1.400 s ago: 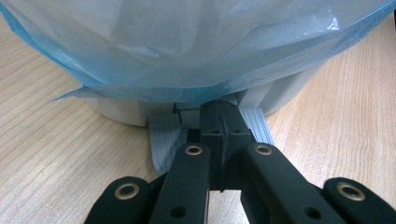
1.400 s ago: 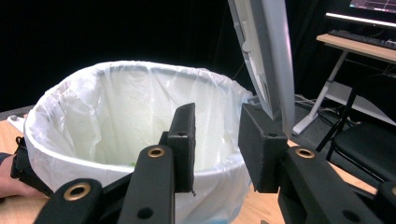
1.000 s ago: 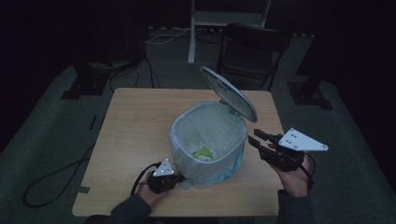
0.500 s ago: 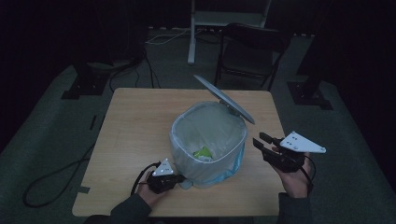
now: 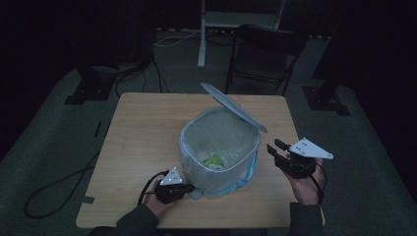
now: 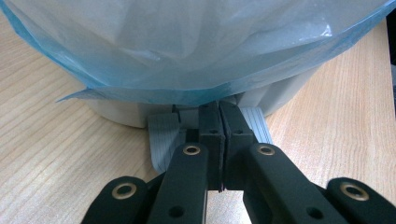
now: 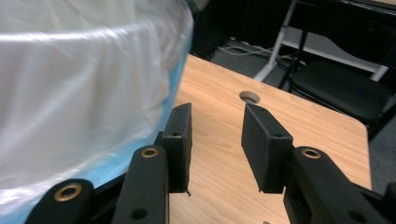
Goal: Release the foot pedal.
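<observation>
Table [image 5: 137, 147]: bin pedal [image 6: 163, 135] under shut left tool [image 6: 219, 116].

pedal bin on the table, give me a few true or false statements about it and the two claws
1. The grey pedal bin with a pale plastic liner has its lid raised. True.
2. The left claw is wide open above the bin. False: its jaws are shut and rest on the ribbed grey foot pedal at the bin's base.
3. The right claw is open and holds nothing. True.
4. The bin is empty. False: something light green lies inside the liner.
5. The bin stands on the floor. False: it stands on the light wooden table.
</observation>
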A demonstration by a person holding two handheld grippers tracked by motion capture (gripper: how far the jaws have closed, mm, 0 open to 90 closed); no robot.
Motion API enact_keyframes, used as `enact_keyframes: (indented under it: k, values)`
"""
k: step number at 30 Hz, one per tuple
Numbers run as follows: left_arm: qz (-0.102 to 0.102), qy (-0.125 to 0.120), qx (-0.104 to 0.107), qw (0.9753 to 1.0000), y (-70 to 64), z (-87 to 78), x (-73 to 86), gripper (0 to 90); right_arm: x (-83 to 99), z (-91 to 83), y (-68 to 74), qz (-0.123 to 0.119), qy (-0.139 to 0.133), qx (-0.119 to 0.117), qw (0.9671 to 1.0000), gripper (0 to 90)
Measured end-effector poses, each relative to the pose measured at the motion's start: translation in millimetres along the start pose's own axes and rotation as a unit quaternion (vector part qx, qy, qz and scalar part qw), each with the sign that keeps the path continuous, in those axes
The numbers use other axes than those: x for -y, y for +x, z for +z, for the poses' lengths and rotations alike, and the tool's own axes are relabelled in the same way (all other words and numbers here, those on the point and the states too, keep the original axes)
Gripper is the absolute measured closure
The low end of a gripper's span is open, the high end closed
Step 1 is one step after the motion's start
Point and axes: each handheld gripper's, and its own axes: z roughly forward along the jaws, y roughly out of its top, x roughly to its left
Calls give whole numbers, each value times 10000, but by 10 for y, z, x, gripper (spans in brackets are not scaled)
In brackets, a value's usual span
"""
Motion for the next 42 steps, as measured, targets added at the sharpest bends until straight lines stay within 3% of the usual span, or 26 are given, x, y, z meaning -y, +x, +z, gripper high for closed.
enact_keyframes:
  k: [11, 15, 21, 25, 36, 42]
  values:
    - [37, -65, 24, 10000, -4, -16, -3, 867, 70, 185, -22, 36, 207, 77, 9998, 616]
    - [-46, -69, -47, 10000, 26, -38, -3, 856, 74, 202, -27, 60, 210, 81, 9997, 616]
    - [44, -102, -120, 9999, 25, -71, -8, 835, 94, 246, -36, 70, 273, 102, 9995, 616]
    - [-33, -329, -170, 9993, 68, -153, -12, 832, 118, 270, -54, 85, 329, 140, 9993, 617]
    - [-123, -242, -439, 9987, 137, -206, -3, 790, 191, 363, -83, 135, 438, 194, 9988, 617]
    - [-159, -250, -430, 9986, 157, -212, 2, 764, 300, 469, -110, 231, 550, 232, 9980, 604]
